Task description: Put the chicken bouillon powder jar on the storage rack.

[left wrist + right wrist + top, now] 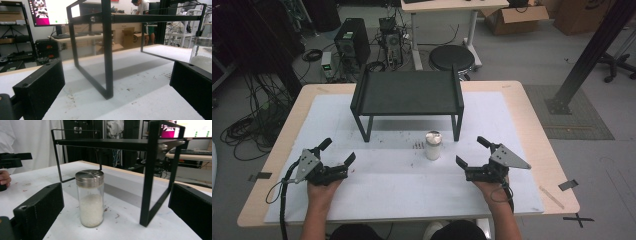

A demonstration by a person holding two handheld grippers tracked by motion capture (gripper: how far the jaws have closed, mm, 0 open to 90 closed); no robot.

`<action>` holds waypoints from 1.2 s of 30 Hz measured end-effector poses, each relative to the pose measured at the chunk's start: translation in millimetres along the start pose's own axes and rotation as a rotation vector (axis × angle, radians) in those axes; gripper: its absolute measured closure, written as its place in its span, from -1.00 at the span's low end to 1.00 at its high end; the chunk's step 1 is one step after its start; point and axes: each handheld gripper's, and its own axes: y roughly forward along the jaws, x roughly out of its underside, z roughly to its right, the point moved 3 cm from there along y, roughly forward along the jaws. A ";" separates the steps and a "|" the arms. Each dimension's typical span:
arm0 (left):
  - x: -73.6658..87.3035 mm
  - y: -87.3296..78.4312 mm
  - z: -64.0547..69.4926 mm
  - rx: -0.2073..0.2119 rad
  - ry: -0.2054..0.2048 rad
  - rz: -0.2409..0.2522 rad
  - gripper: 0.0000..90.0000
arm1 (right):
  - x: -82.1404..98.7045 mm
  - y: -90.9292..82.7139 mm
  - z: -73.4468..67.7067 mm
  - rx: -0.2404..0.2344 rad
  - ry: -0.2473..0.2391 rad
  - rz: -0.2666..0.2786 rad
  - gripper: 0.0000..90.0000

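From above, the jar (433,145) stands upright on the white tabletop (387,185), just in front of the black rack (407,92), near its front right leg. The left tongs (338,156) and right tongs (468,152) both gape wide and empty, resting low on either side, the jar between them and nearer the right pair.

Left gripper view: the rack's leg (108,55) dead ahead, jar (203,56) peeking at the far right edge, behind the right-hand jaw.

Right gripper view: there's the jar (90,197), glass with a steel cap (89,175), about half full of white grains, standing ahead between the spread jaws, left of centre. Looks rigid, smooth, likely slippery and breakable, modest in weight. I'd take it round the glass body below the cap, squarely.
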 end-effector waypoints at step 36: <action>0.0 0.2 -0.3 0.000 -0.005 0.000 -1.00 | -0.3 76.6 -21.1 -0.102 -0.032 -0.202 -1.00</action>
